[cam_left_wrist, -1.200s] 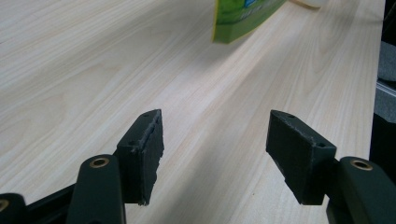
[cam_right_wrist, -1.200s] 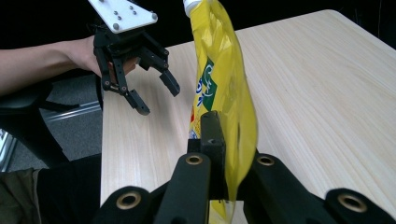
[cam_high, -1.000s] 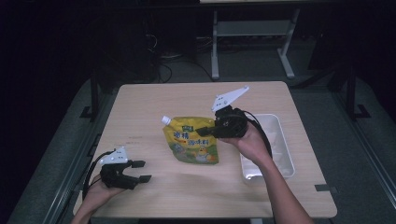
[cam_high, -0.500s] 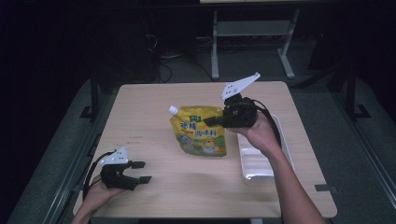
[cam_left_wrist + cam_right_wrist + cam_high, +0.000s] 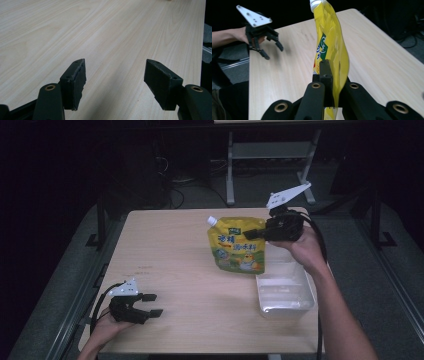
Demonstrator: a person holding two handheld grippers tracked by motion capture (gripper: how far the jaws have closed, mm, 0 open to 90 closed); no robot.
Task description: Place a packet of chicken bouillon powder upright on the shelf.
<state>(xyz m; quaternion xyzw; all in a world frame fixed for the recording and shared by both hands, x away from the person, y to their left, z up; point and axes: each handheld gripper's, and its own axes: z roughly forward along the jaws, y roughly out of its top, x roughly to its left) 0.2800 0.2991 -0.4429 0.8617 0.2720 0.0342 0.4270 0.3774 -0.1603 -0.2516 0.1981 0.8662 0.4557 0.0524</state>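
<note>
A yellow spouted pouch (image 5: 237,245) with a white cap hangs in the air above the table's right half. My right gripper (image 5: 255,234) is shut on its upper right edge; in the right gripper view the pouch (image 5: 332,50) stands edge-on between the two closed jaws (image 5: 332,82). My left gripper (image 5: 152,304) rests at the table's near left corner, open, with bare wood between its fingers (image 5: 75,83). The right gripper view also catches that left gripper (image 5: 273,50) farther off, open.
A clear plastic tray (image 5: 285,292) lies on the light wooden table (image 5: 175,250) at the near right, just below the hanging pouch. A metal rack (image 5: 270,155) stands on the dark floor beyond the table.
My right gripper has lifted the pouch off the table and carried it up and to the right, toward the tray. The left gripper has stayed put.
</note>
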